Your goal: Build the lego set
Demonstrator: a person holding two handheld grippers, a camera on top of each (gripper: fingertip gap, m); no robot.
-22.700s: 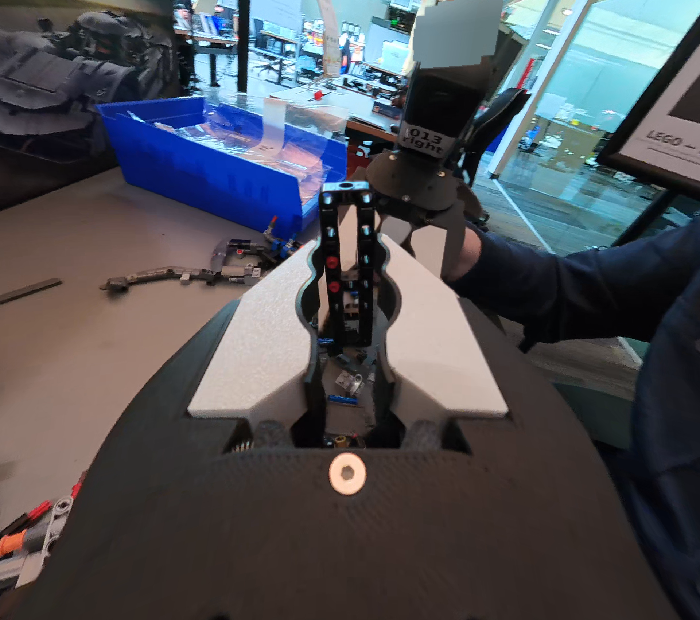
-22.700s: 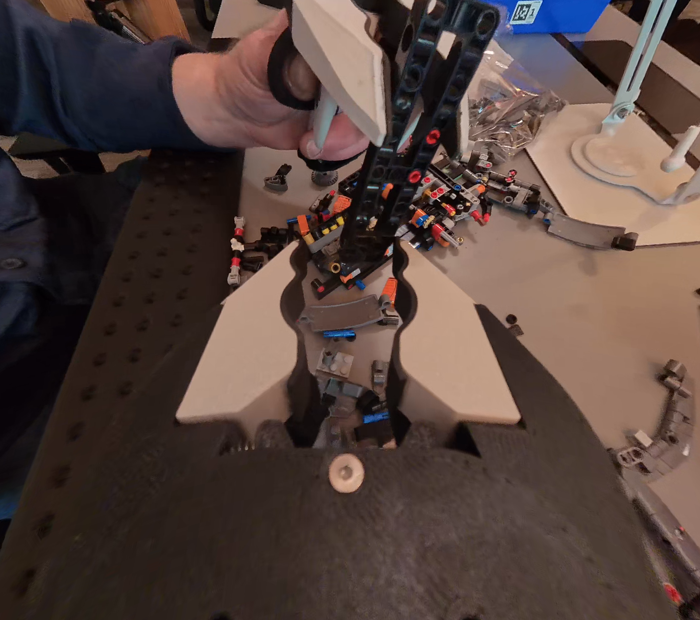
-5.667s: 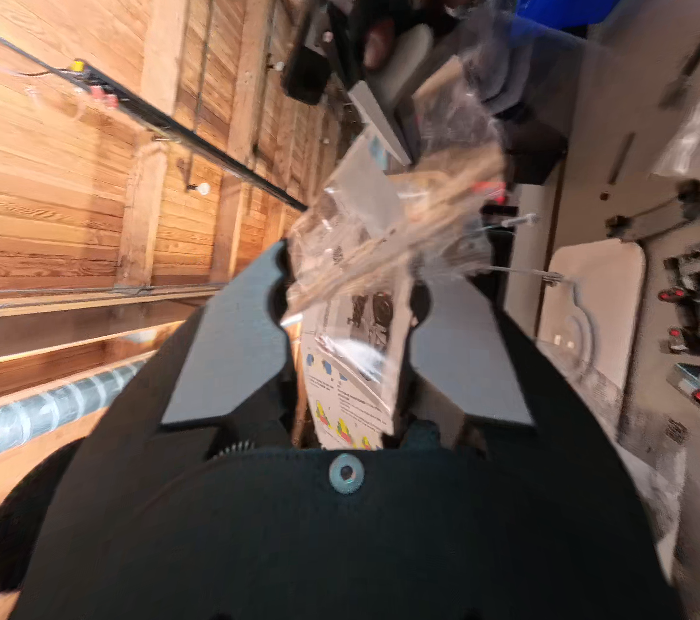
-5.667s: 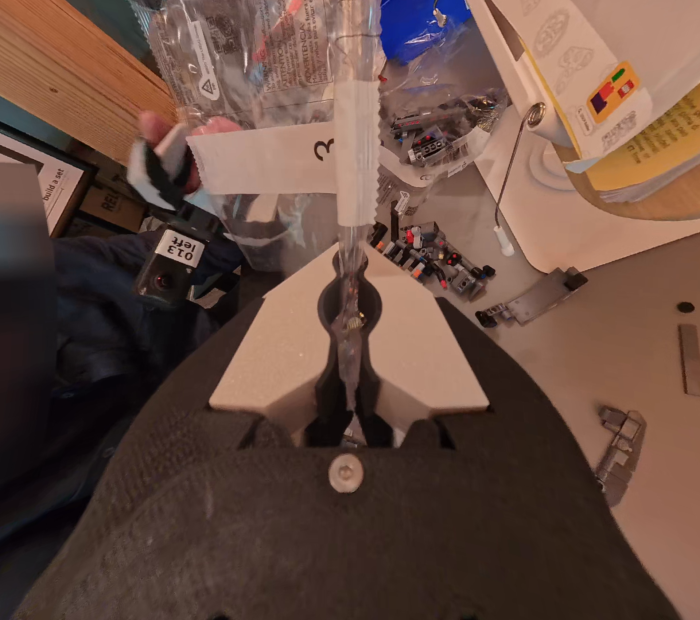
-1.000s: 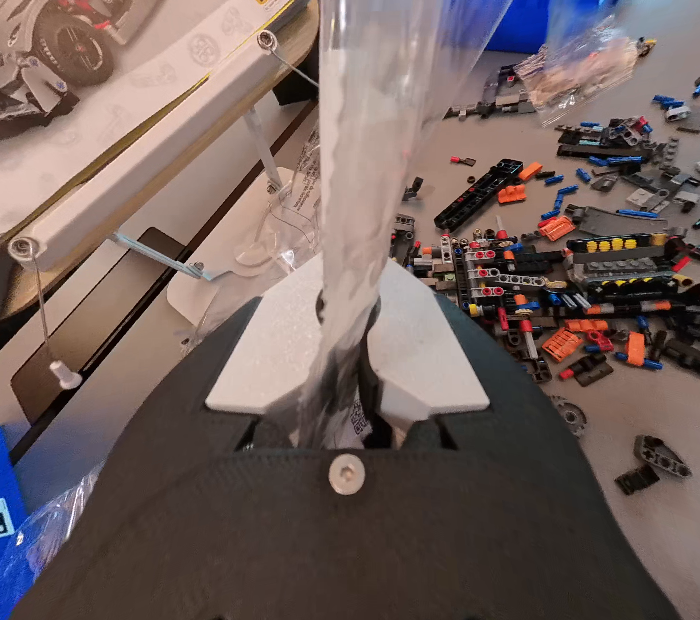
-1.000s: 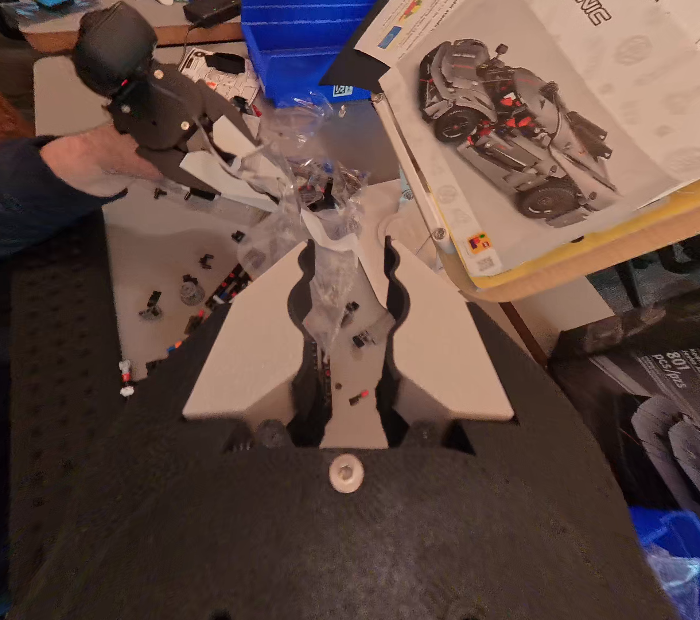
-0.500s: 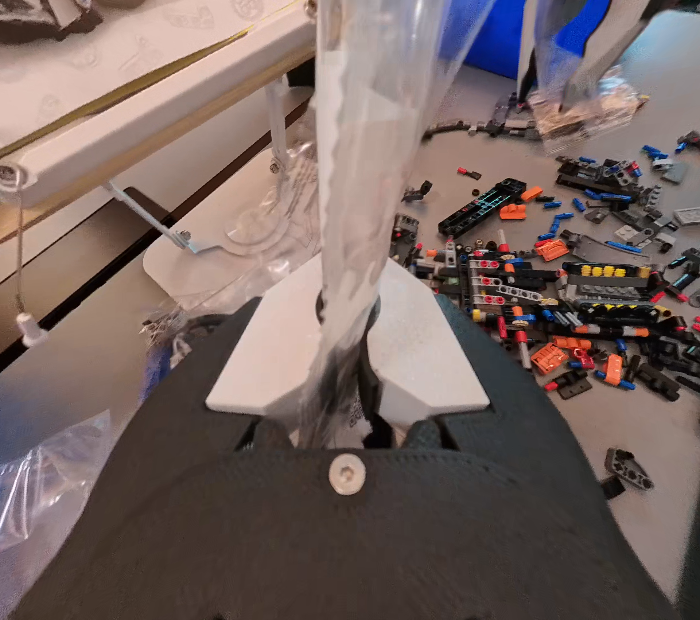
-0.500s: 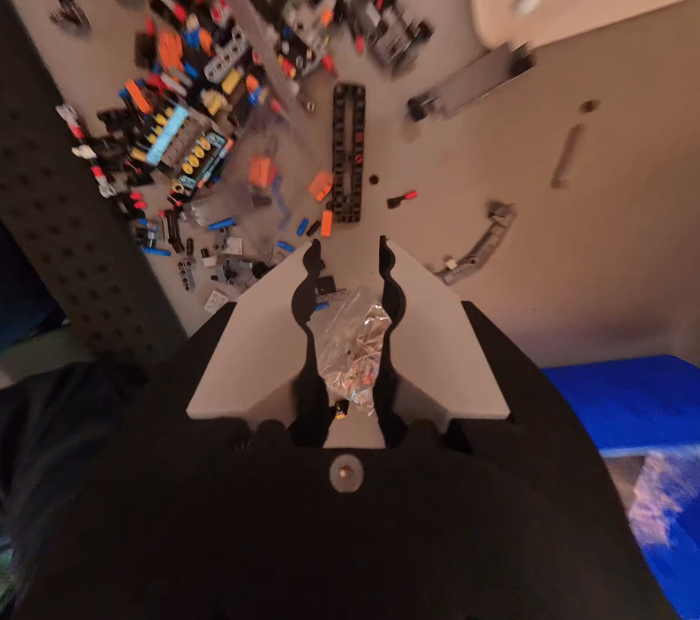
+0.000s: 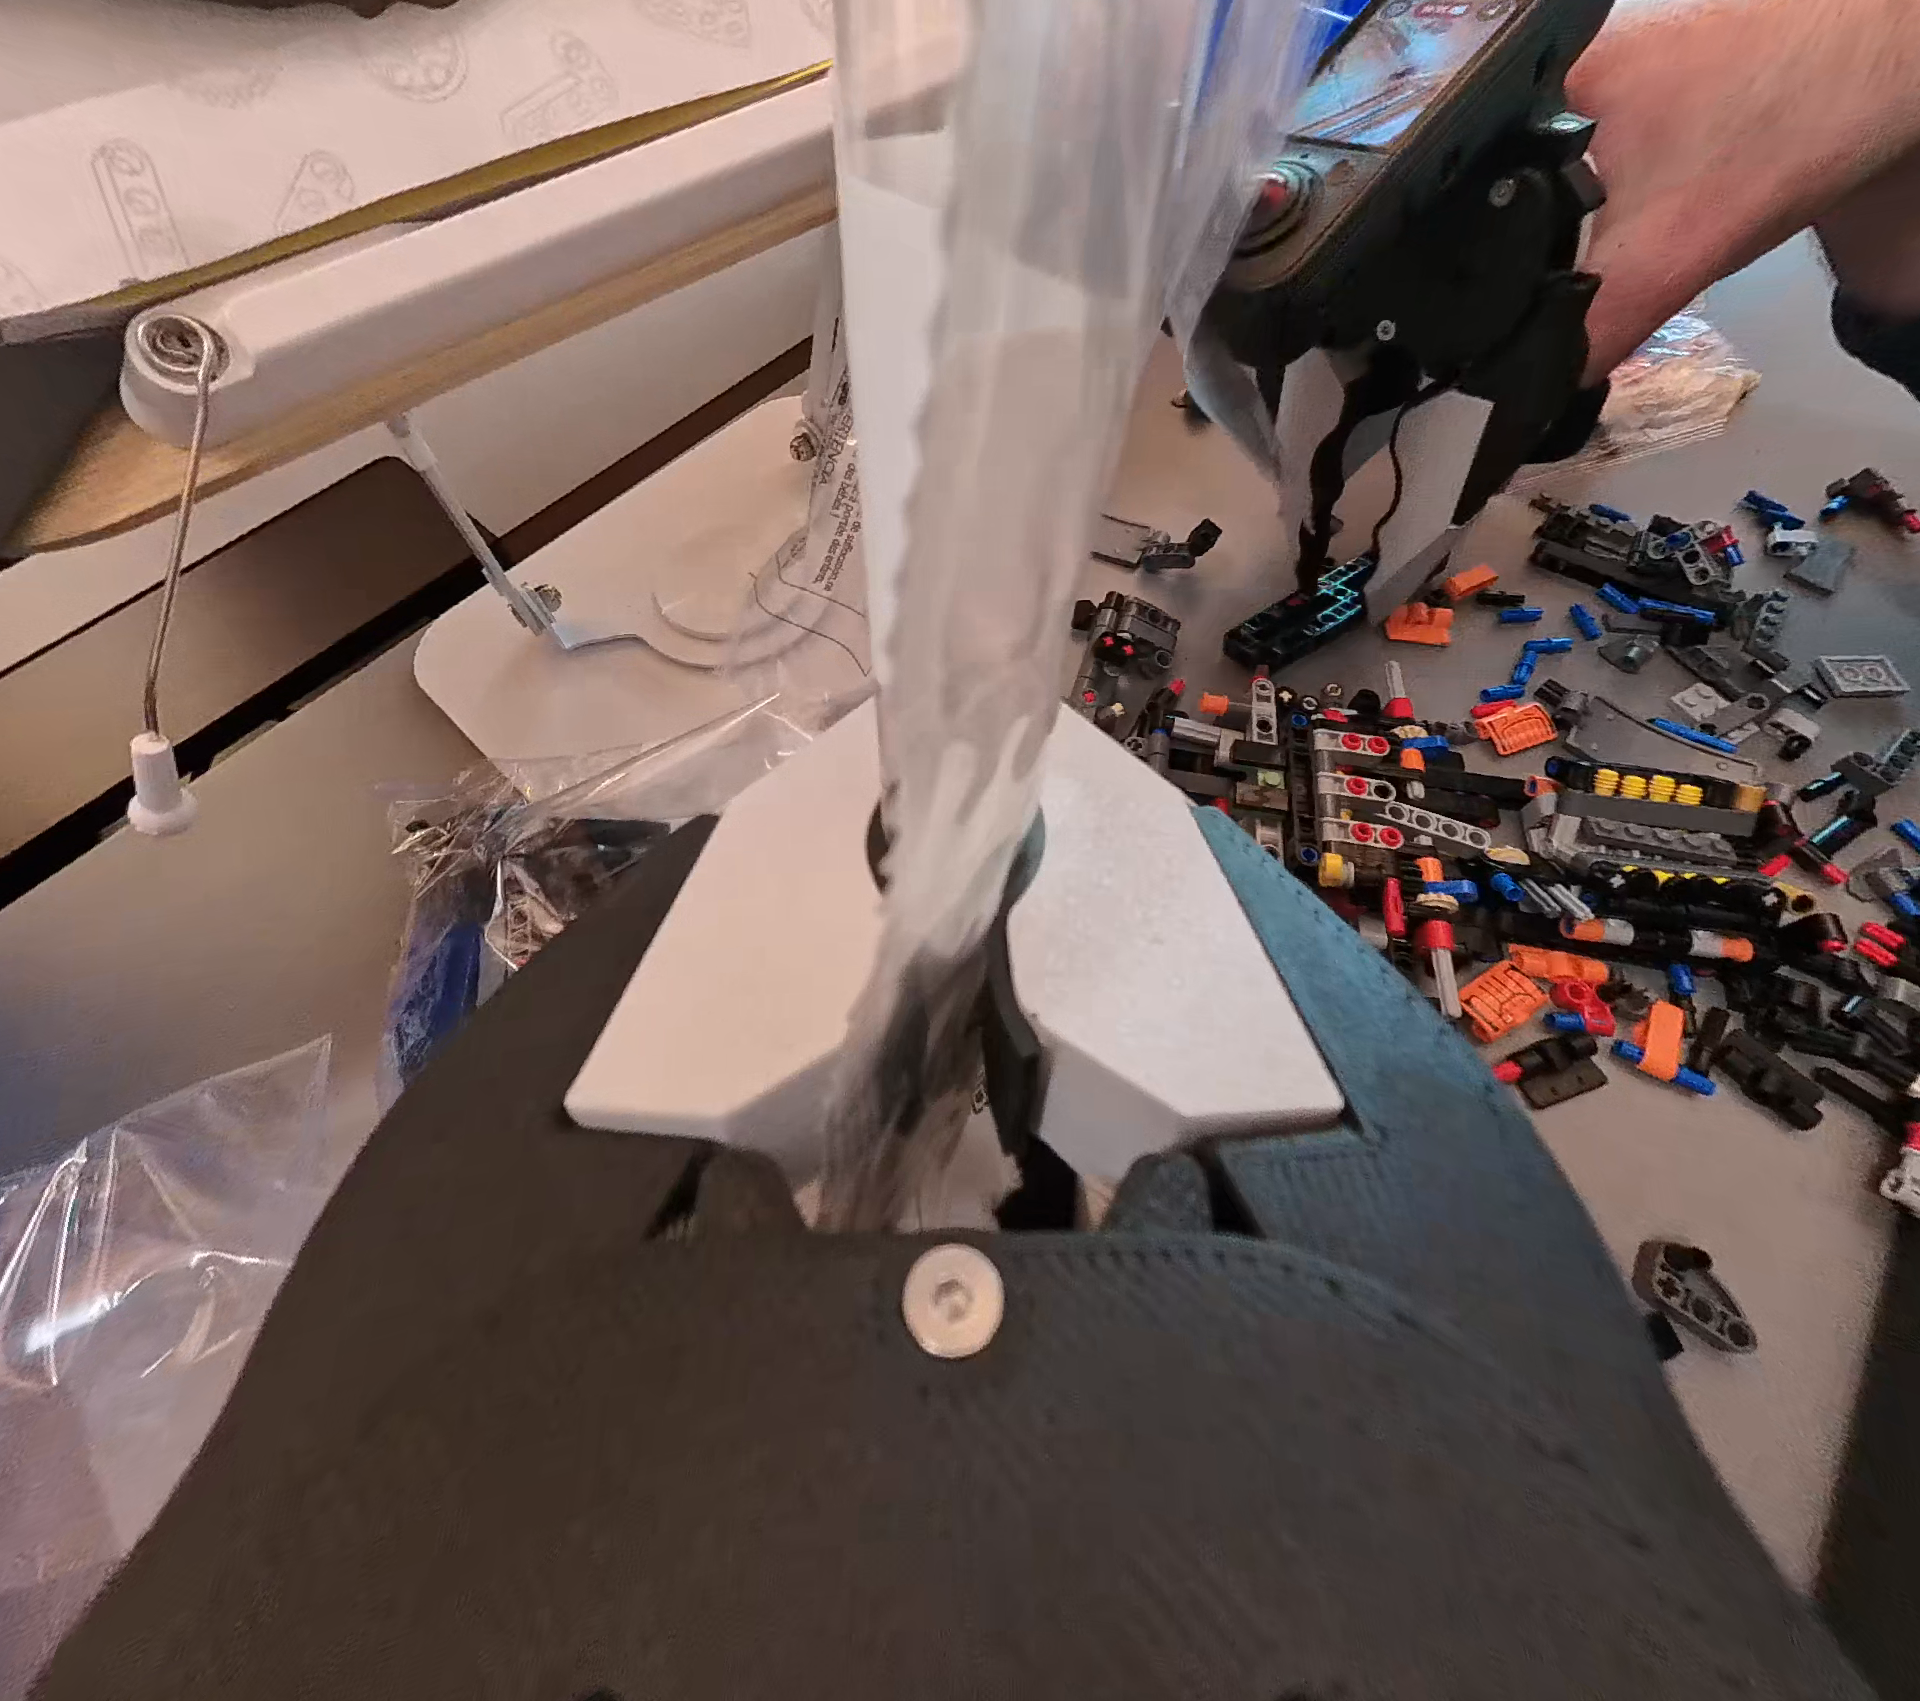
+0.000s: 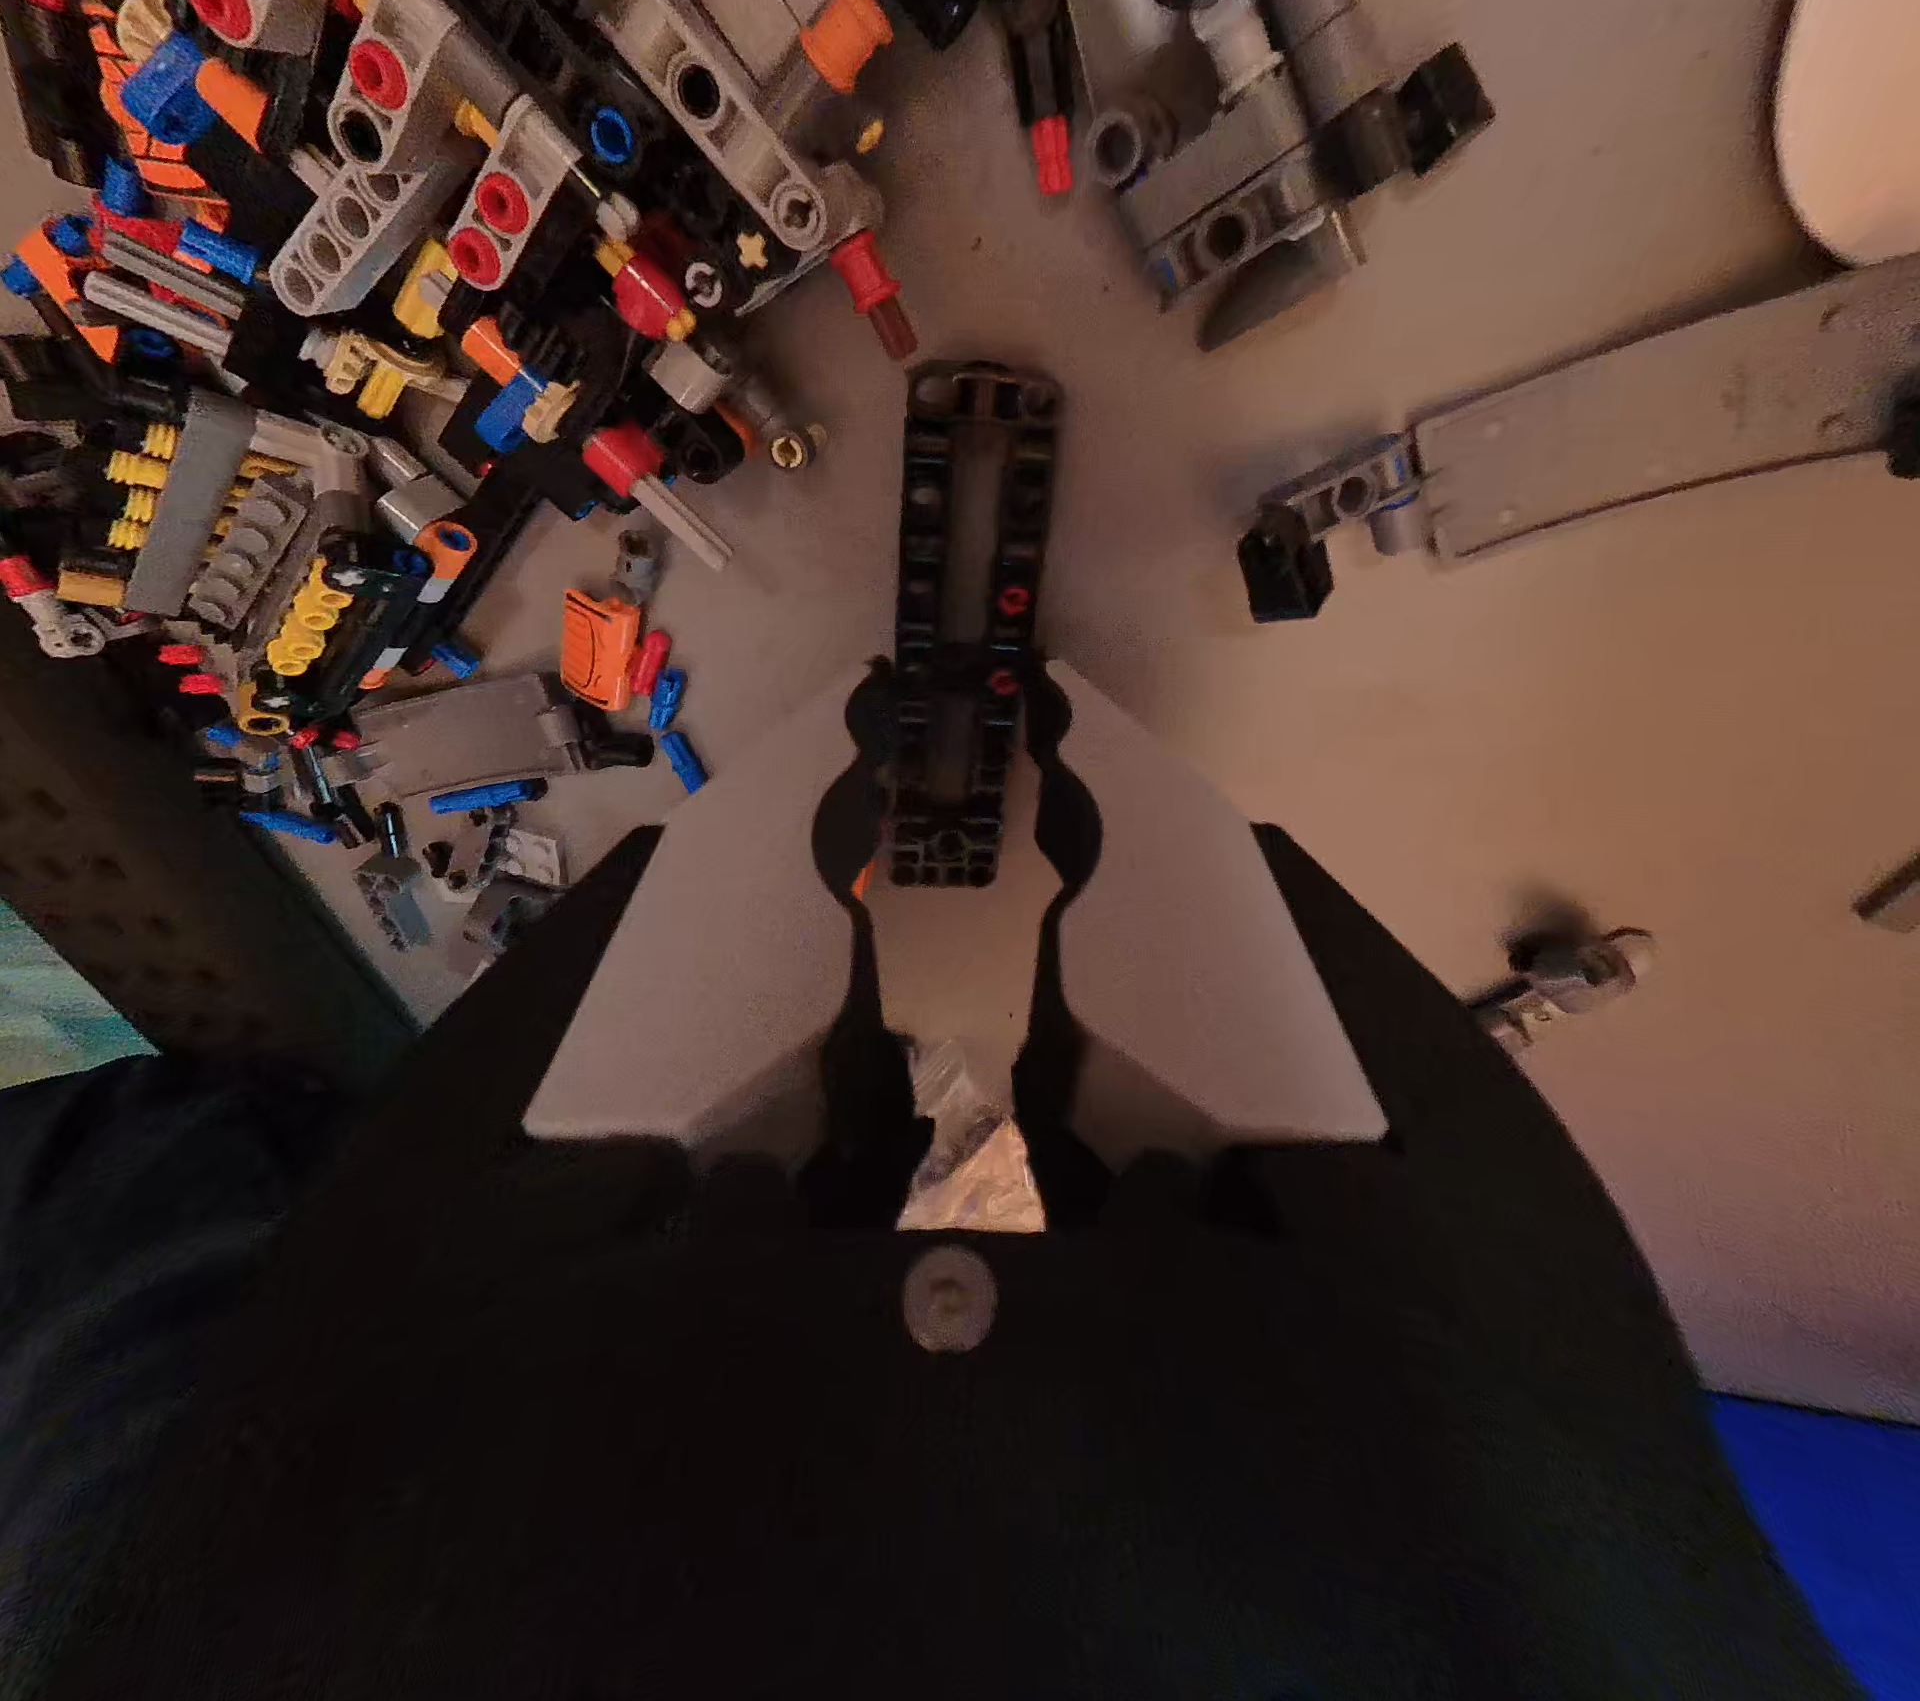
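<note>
My left gripper point(image 9: 956, 820) is shut on a clear plastic bag point(image 9: 997, 301) that stands up out of its jaws. My right gripper point(image 10: 964, 675) is open and points straight down at the table. Its fingertips straddle the near end of a long black frame point(image 10: 971, 529) that lies flat on the table. In the left wrist view the right gripper point(image 9: 1351, 571) stands over that frame point(image 9: 1294, 617), held by a hand. A pile of loose lego parts point(image 9: 1558, 851) lies to the right and also shows in the right wrist view point(image 10: 416, 249). I cannot tell whether the fingers touch the frame.
The instruction booklet point(image 9: 416, 41) rests on a white stand point(image 9: 623, 643) at the left. Plastic bags point(image 9: 156, 1236) lie at the lower left, and a small bag point(image 9: 1683, 394) lies behind the right gripper. A grey curved panel point(image 10: 1621, 446) lies right of the frame. A blue bin corner point(image 10: 1829, 1526) shows at the lower right. Some 25 centimetres of space lies between my two pairs of fingers.
My right gripper has dropped close over the table, its fingers now around the black frame's end, and the small bag is gone from between them. My left gripper still holds its bag.
</note>
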